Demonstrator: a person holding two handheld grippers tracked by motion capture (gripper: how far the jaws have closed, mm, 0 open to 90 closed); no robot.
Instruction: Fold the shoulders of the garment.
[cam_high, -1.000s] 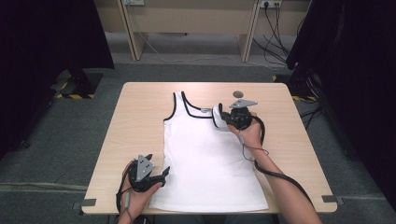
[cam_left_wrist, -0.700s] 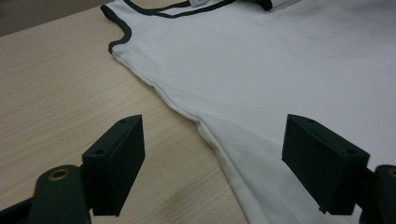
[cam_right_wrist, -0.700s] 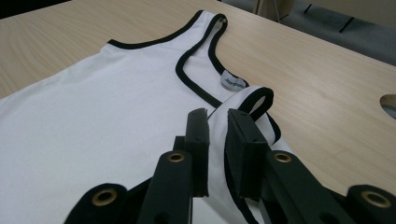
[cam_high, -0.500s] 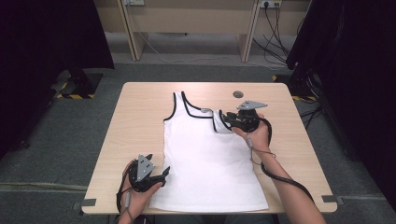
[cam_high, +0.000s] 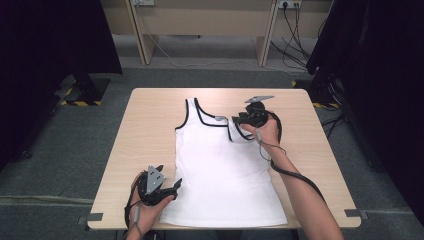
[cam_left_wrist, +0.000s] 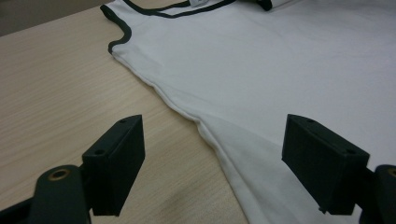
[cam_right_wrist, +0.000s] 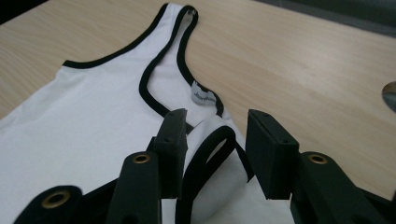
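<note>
Your left gripper (cam_high: 169, 190) sits at the near edge of the table (cam_high: 150, 125), jaws wide apart. They straddle the side seam of the white tank top (cam_high: 225, 175) near its hem, and the pads are not pressing the cloth. The left gripper (cam_left_wrist: 212, 168) view adds the seam detail: a stitched edge running between the pads over bare wood.

The tank top lies flat mid-table, hem at the near edge, straps toward the far edge.

Your right gripper (cam_high: 239, 121) is at the shoulder strap (cam_high: 235, 131) on the right. Its jaws have just been opening; now they're part-open, with the black-trimmed strap (cam_right_wrist: 212, 154) curled loosely between them. The right gripper (cam_right_wrist: 217, 149) view shows the neck label (cam_right_wrist: 204, 97); its print is too blurred to read.
</note>
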